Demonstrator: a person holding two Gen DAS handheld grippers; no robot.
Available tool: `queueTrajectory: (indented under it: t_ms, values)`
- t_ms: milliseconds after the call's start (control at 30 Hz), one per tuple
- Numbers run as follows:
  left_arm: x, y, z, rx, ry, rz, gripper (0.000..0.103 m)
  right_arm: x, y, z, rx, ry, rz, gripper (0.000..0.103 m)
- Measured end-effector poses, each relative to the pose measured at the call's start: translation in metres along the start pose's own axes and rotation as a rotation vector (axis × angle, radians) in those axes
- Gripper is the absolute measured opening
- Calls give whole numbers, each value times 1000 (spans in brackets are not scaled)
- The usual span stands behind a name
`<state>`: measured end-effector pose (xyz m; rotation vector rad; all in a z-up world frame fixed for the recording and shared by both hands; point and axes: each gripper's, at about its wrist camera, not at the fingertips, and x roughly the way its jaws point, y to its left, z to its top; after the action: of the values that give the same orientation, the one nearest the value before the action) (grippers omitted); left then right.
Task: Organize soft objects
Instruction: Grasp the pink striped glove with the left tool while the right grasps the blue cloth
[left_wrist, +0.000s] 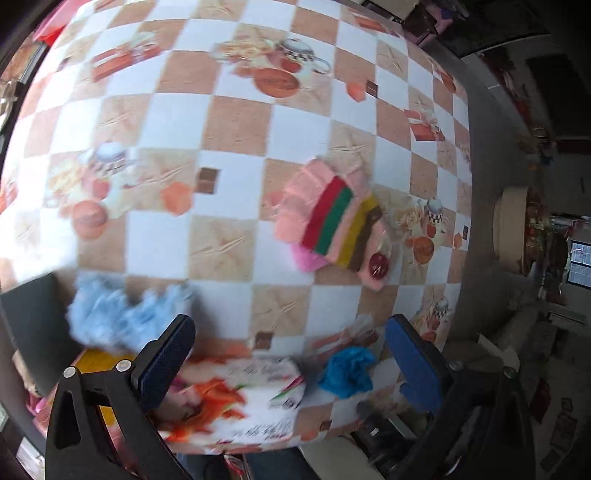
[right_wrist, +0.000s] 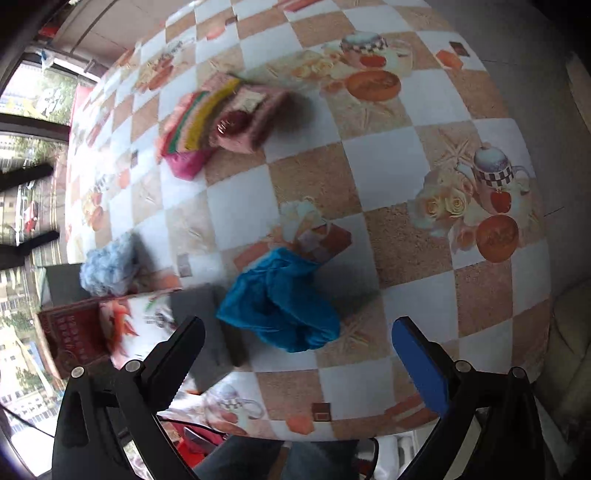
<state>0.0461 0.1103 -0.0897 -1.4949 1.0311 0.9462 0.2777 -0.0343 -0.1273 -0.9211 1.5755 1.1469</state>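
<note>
Both our tools, left gripper (left_wrist: 288, 354) and right gripper (right_wrist: 299, 350), hang spread apart and empty. Lower centre of the right view lies the crumpled blue cloth (right_wrist: 280, 302): light and limp, we judge; pinch a raised fold.

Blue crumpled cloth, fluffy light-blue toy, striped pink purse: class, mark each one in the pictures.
Blue crumpled cloth (right_wrist: 280, 310): right wrist view, middle of its folds.
Fluffy light-blue toy (left_wrist: 118, 317): left wrist view, centre of the fluff.
Striped pink purse (left_wrist: 332, 218): left wrist view, on the green stripe.
</note>
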Motion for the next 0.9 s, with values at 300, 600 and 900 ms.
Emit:
queueTrajectory:
  t_ms: [300, 600, 900]
  values:
    - [43, -27, 29, -10, -6, 95, 103, 39, 9, 13, -10, 11, -7, 102]
    - [58, -68, 38, 161, -62, 202, 103, 71, 27, 19, -113, 60, -85, 102]
    - [104, -118, 61, 322, -83, 312, 103, 59, 23, 12, -192, 42, -70, 43]
